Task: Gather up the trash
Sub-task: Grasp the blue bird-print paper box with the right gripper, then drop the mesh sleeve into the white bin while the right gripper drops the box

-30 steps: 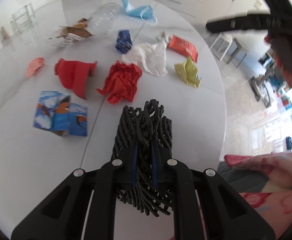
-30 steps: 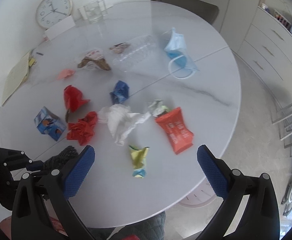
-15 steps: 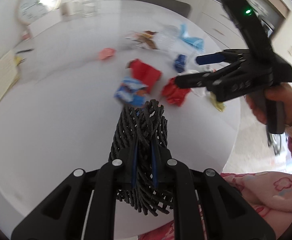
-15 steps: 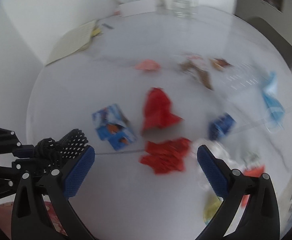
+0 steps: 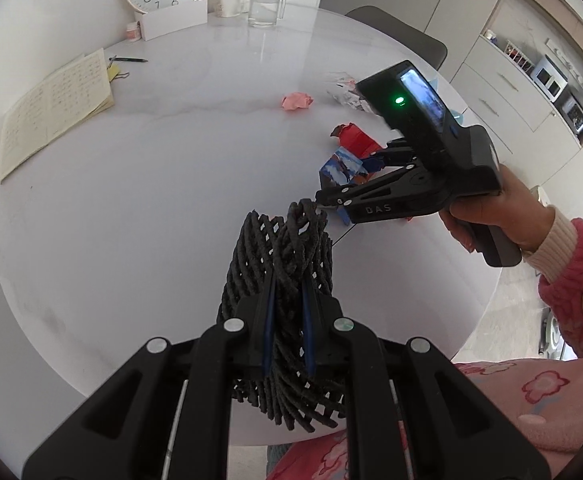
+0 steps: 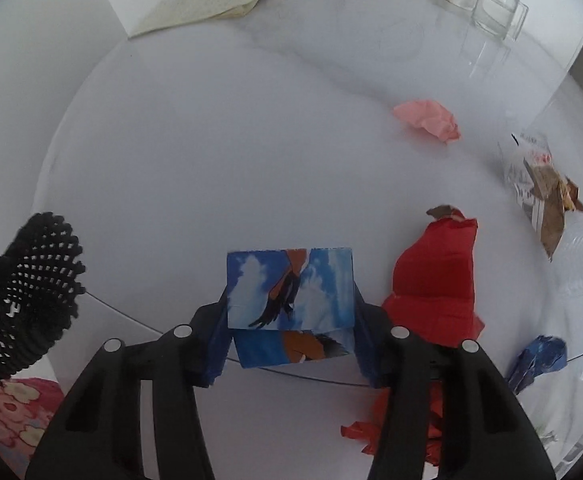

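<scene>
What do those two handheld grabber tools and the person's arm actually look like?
Both grippers are matte black plastic with silver bolt heads and blue pads on the fingers. The right gripper has a pistol-style handle, white "DAS" lettering, a small screen and a lit green light. The right hand is bare, with a fluffy pink flowered sleeve and a cream cuff. The left gripper shows the same black frame. No cables show.
</scene>
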Demonstrator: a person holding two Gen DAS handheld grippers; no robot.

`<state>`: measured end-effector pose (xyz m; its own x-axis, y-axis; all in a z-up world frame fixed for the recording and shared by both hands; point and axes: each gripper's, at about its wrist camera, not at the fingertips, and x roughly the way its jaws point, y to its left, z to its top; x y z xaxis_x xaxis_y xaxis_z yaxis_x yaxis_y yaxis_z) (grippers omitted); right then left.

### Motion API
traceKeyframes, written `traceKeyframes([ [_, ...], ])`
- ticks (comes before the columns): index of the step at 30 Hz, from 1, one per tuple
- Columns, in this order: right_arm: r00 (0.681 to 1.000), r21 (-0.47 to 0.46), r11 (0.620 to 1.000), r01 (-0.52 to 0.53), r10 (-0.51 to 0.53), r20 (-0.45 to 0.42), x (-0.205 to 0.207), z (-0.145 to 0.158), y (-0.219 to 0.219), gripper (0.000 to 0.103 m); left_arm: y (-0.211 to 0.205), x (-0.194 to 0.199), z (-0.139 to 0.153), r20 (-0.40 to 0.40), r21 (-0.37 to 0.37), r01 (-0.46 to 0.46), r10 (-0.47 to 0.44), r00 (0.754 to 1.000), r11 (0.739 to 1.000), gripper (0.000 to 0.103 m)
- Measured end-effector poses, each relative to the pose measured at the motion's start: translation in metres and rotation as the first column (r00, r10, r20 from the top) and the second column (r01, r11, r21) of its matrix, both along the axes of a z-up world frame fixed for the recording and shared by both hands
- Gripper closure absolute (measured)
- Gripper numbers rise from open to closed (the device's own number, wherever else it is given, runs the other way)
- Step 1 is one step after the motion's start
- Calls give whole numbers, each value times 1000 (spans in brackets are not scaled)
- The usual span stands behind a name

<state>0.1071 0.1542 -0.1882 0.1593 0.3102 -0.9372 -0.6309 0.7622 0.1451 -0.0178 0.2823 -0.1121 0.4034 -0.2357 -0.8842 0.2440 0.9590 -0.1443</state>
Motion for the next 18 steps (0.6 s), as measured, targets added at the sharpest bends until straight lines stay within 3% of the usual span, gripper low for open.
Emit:
traceKeyframes([
  [4,998,82,995,61,-63,29,-15,39,-29,52,-16,3,8,19,-14,55,-55,998,998,91],
  [9,957,147,956,255,-271,103,-48,101,-120,52,-72,11,28,70,-31,228,-226,972,973,91],
  [12,881,142,890,434,-452,142,-76,128,-205,51,-127,12,36,94,-53,374,-369,925,926,91],
  [16,754,101,776,622,-629,186,-105,144,-301,51,-216,8,38,109,-60,559,-551,827,827,91],
  [18,679,96,704,704,-706,199,-131,149,-350,51,-266,0,35,105,-77,641,-633,767,763,91],
])
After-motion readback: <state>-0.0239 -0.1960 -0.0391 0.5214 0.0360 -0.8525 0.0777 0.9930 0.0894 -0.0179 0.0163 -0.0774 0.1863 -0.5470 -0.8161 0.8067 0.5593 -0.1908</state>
